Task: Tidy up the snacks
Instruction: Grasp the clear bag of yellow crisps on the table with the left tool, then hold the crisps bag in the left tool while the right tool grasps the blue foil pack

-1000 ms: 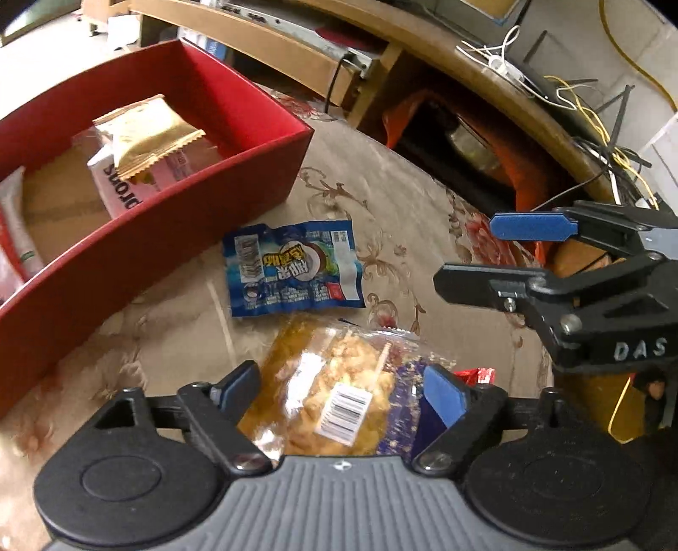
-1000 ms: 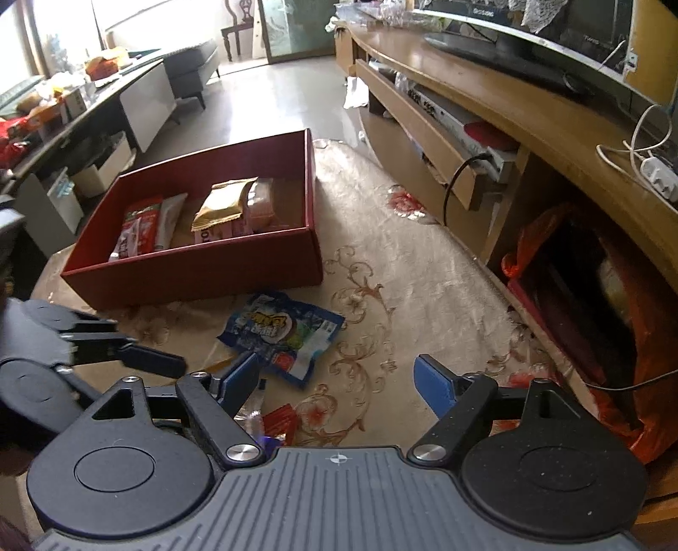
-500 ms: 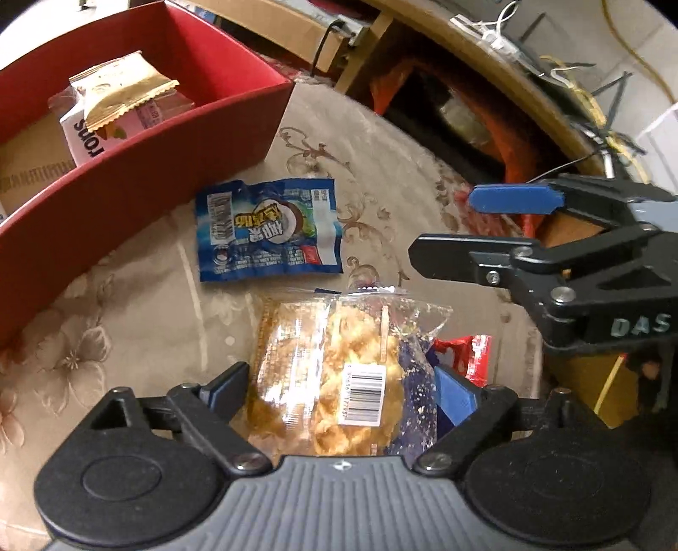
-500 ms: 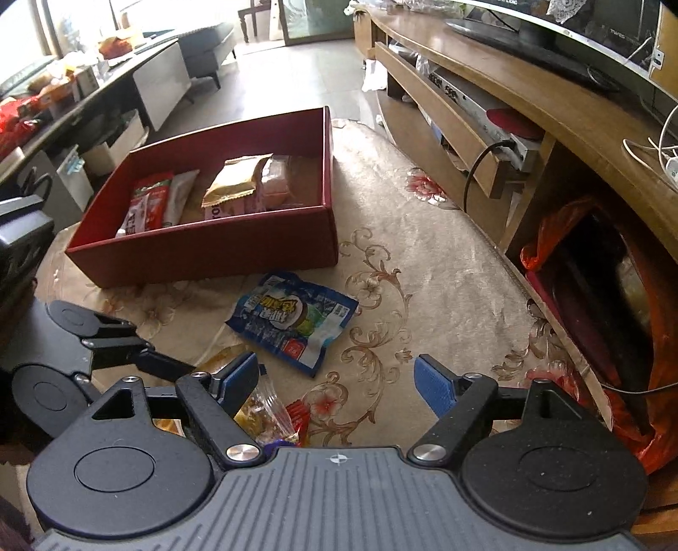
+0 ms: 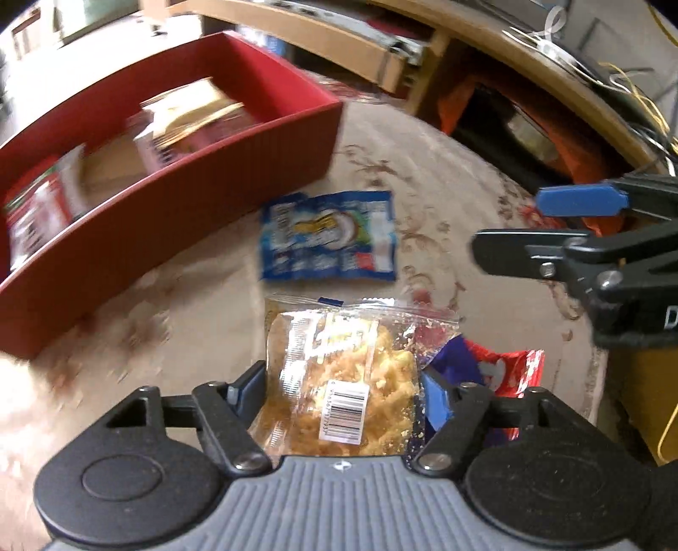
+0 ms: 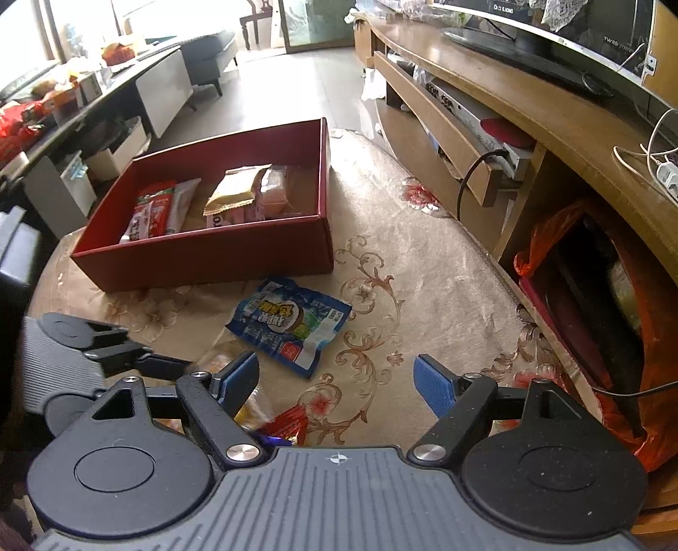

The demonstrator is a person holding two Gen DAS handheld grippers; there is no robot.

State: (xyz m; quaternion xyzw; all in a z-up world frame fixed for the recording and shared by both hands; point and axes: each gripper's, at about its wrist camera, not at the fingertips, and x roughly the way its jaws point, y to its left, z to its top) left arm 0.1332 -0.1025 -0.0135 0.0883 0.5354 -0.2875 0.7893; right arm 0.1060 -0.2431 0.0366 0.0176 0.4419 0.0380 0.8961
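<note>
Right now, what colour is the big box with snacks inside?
The box is dark red, inside and out. It shows best in the right wrist view.

- A pale tiled floor [image 6: 296, 84] runs to the far end of the room and shines with daylight.
- A long, curved wooden TV cabinet [image 6: 529, 106] lines the right side, with a screen [image 6: 551, 29] standing on top.
- An open shelf under the cabinet holds a flat silver player [image 6: 470, 114] with a black cable [image 6: 470, 178] hanging down.
- An orange plastic bag [image 6: 546, 237] sits in a dark recess of the cabinet.
- A white power strip [image 6: 667, 173] with cords lies on the cabinet top at the right.
- A grey sofa [image 6: 212, 55] stands at the far left, beside a white cupboard [image 6: 163, 93].
- A wooden chair [image 6: 254, 21] stands near a glass door [image 6: 318, 21].
- The counter wears a beige cloth with floral scrolls [image 6: 423, 271].
</note>
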